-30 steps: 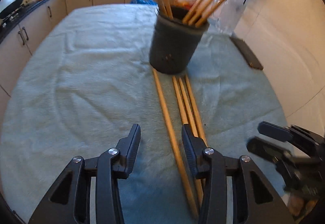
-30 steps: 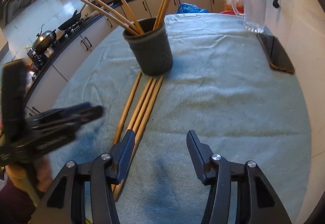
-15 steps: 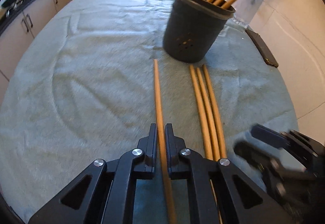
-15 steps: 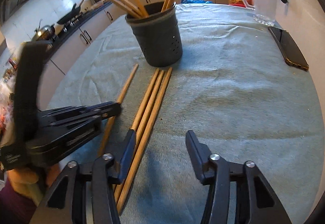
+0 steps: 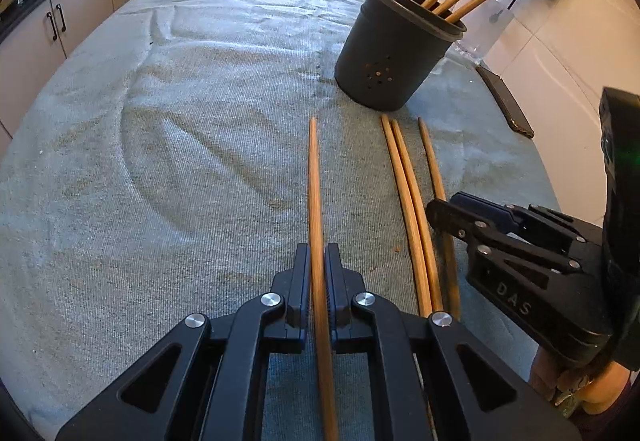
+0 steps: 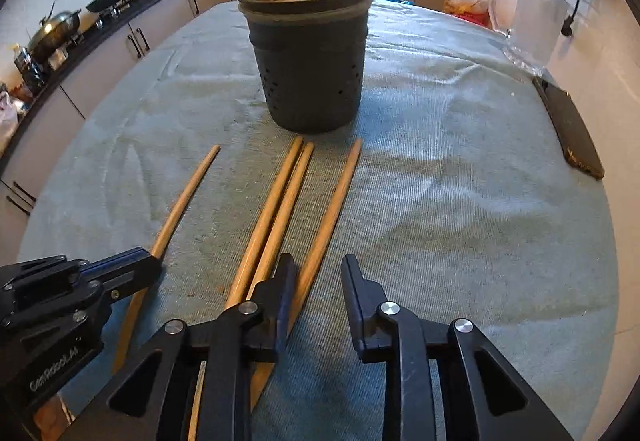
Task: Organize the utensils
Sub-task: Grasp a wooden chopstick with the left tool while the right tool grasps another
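Left hand-held gripper (image 5: pixel 318 261): jaws pressed together on a lone chopstick (image 5: pixel 314 181), pinching it near its thick end, with the shaft running straight ahead between the pads. Grip appears centred; to do this step well, lift level before tilting, so the long free end does not drag on the cloth (image 5: pixel 180 161).

Right hand-held gripper (image 6: pixel 318 273): jaws have just been closing and stand part spread. The outer chopstick (image 6: pixel 332 209) of the loose group lies between them, against the left pad; the right pad is clear of it, so nothing is pinched yet. Judgement: centre over the stick before closing further, or it may roll.

Just left of the right hand-held gripper, a touching pair (image 6: pixel 280 201) of chopsticks lies on the tabletop.

Materials: chopsticks are smooth, round, tapered wood, liable to slip. The cloth is ribbed, teal, slightly rumpled.

Ahead of both hand-held grippers stands the holder (image 6: pixel 308 61), a dark cylindrical pot with perforated wall, already carrying several chopsticks leaning outward. Insert into the open gap between them.

Far right, a dark flat slab (image 6: pixel 572 129) and a clear jug (image 6: pixel 528 25).
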### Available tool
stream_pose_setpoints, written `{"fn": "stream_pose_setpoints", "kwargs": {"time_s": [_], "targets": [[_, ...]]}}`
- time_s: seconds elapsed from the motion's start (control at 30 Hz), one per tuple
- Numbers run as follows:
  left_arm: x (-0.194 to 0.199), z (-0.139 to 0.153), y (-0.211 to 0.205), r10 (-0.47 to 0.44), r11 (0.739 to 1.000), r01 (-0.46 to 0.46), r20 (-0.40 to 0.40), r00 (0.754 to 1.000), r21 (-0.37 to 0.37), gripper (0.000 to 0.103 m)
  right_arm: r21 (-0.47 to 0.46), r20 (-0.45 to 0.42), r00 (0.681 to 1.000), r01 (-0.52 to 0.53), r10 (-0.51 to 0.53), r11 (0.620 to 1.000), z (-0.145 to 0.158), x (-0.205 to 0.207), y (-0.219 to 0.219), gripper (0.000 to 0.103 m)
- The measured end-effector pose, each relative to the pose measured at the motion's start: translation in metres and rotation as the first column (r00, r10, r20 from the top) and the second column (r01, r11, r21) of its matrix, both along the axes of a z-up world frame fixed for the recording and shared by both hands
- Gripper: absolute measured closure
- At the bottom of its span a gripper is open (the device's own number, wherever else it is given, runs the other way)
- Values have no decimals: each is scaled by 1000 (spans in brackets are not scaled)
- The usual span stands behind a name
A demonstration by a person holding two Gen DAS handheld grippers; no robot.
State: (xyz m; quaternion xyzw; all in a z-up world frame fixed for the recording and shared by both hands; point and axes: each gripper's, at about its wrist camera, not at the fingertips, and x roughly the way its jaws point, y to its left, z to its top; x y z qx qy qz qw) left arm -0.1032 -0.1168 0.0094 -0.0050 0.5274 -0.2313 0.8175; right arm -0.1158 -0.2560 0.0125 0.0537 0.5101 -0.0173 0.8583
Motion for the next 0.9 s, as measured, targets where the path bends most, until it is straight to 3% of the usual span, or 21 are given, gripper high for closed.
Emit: {"fn": "stream_pose_setpoints", "kwargs": {"time_s": [0.1, 0.2, 0.3, 0.47, 0.6, 0.67, 0.9], "targets": [[8, 1, -2, 13, 1000, -13, -29, 1000, -2, 96, -16, -5, 1000, 4, -4, 1000, 0, 10, 2, 77], [15, 0, -2, 24, 1000, -25, -37, 999, -7, 96, -2, -10, 1000, 20, -20, 1000, -1, 15, -3, 90], [13, 1, 2, 35, 999, -36, -53, 998, -22, 97, 28, -28, 1000, 6, -5, 1000, -1, 7, -10, 95], [1, 3, 11, 22, 1000, -21, -98, 995, 7, 96, 8, -75, 997, -18, 19, 1000, -1, -26, -27, 94], [7, 7, 8, 4, 1000, 0, -133, 991, 26, 96, 59, -104, 995, 4, 2, 998, -1, -38, -48, 91], [16, 7, 1, 5, 998, 4, -128, 992, 69, 96, 83, -120, 993, 18, -8, 996, 0, -35, -56, 90], [50, 7, -12, 13, 997, 1, -166, 986, 82, 96, 60, -173, 985, 23, -12, 998, 1, 4, -61, 88]]}}
